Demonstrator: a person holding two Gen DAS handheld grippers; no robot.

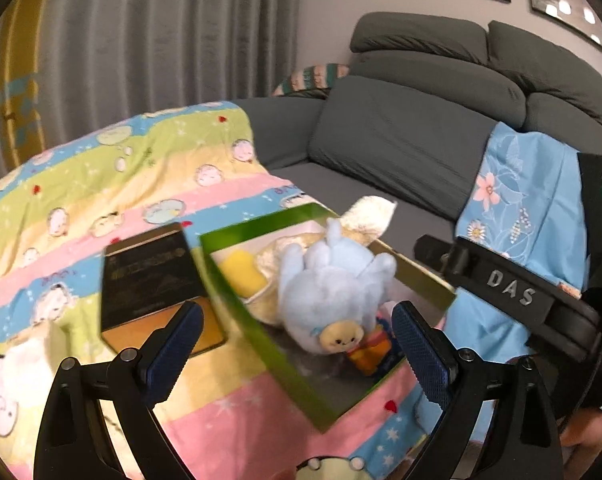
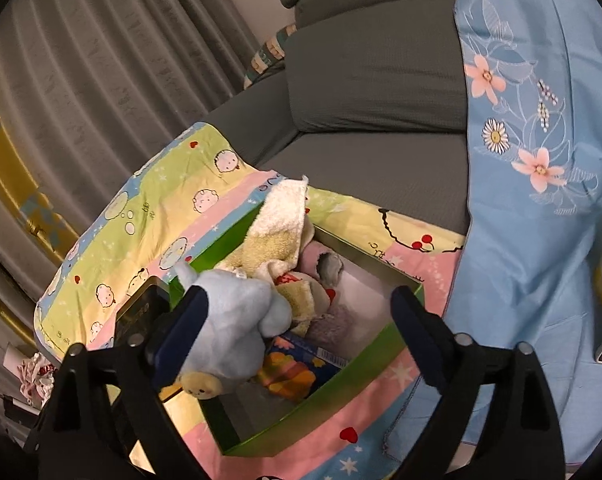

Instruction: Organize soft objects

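While both jaws gape empty, one blue plush (image 1: 333, 292) lies in one green box (image 1: 237, 280).

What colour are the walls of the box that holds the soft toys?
Green. The box shows this best in the right wrist view, where the light blue plush toy lies in it.

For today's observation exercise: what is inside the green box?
Inside the green box: a light blue plush toy on top, a cream towel, a yellow piece, a colourful packet and pink fabric. Whatever lies beneath them is covered.
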